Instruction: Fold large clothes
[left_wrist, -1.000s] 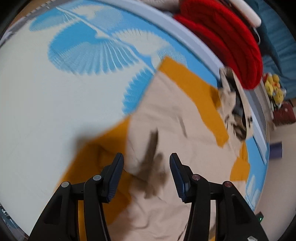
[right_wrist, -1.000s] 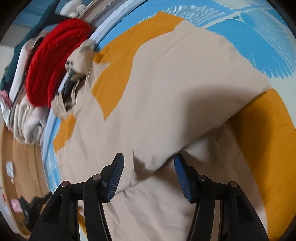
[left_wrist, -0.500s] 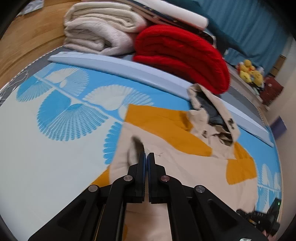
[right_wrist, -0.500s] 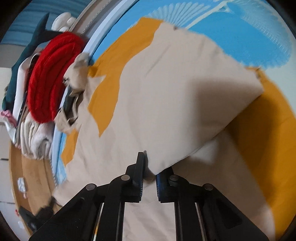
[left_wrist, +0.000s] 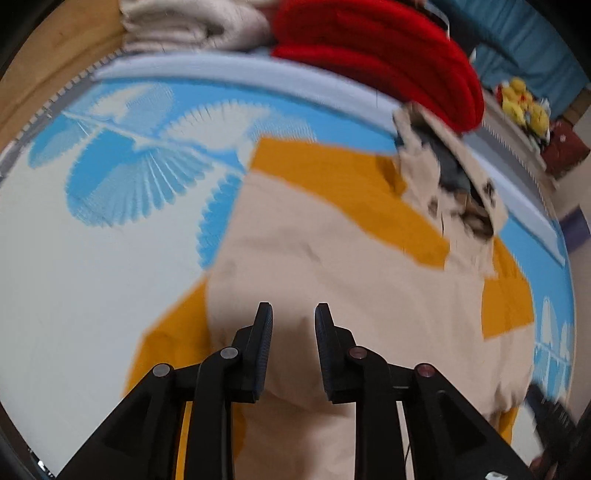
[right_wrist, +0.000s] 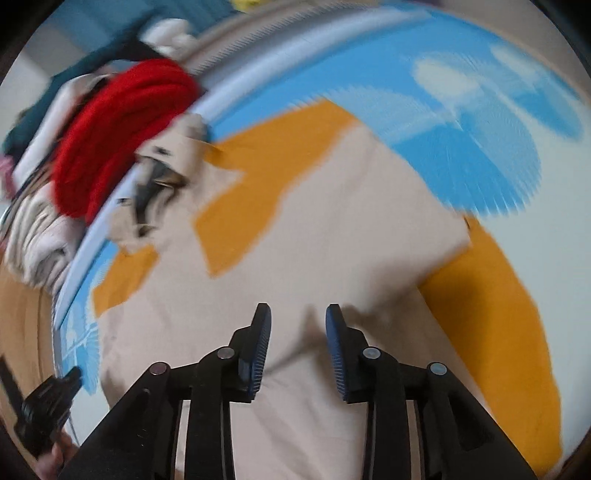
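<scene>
In the left wrist view, the left gripper (left_wrist: 293, 314) hangs over the near part of a beige and orange hooded garment (left_wrist: 332, 258), its jaws a moderate gap apart with nothing between them; the cloth shows through the gap beneath. The garment lies spread on a blue and white patterned mat (left_wrist: 122, 177), its long axis running away from the jaws toward the hood (left_wrist: 450, 177), which rests at the far end against a stack of red knitwear (left_wrist: 388, 55) and cream blankets (left_wrist: 192, 26). A beige fold lies over the orange side to the left. The tool points forward and down along the garment, roughly over its midline. In the right wrist view, the right gripper (right_wrist: 298, 314) is likewise parted and empty, poised above beige cloth close to a folded edge (right_wrist: 436, 266) that runs off to the right over an orange panel (right_wrist: 491, 314). The hood (right_wrist: 162, 177) lies far ahead and to the left. Both tools sit at the hem end, about equally near the fabric; the next fold probably carries this end toward the hood. The left gripper shows at this view's lower left.
</scene>
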